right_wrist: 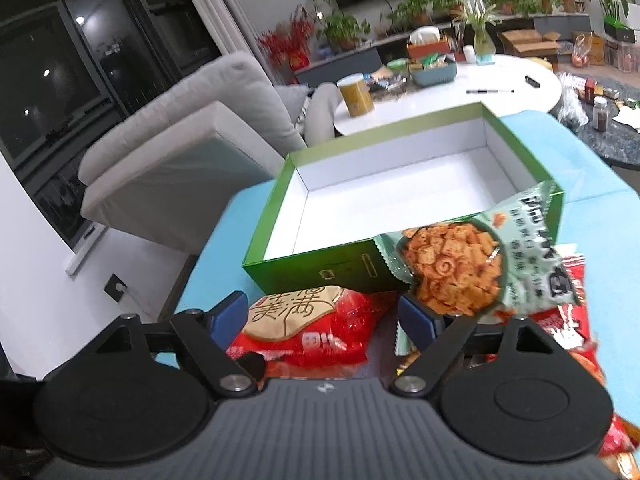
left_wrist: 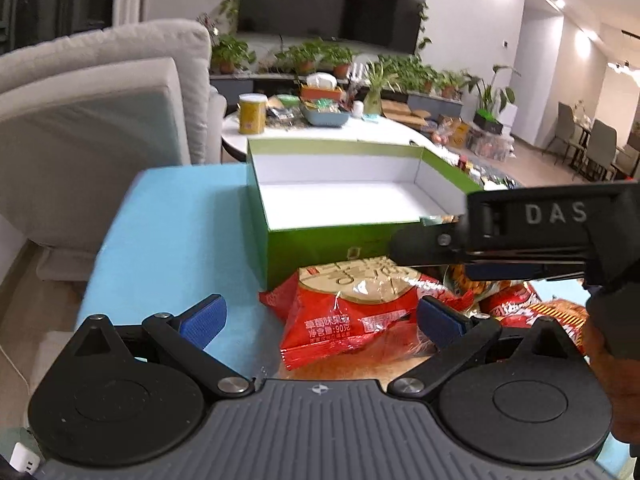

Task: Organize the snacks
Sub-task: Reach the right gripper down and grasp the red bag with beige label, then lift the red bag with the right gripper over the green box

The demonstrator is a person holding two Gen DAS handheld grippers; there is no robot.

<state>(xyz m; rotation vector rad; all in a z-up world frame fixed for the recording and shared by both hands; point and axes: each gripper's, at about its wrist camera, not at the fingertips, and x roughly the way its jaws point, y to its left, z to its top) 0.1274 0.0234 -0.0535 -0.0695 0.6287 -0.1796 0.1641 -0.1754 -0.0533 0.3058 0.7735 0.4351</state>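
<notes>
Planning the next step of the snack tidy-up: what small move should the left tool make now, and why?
Probably close the left tool on the red snack bag: its jaws are open with the bag between them, and the green box just beyond is empty.

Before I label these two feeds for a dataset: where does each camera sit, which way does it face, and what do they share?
Left wrist: on the left gripper, looking forward over its open fingers at the red snack bag and green box; the right gripper crosses in from the right.
Right wrist: on the right gripper, fingers open, facing the box, the green snack bag close by.
Shared: box, red bag, blue surface.
</notes>
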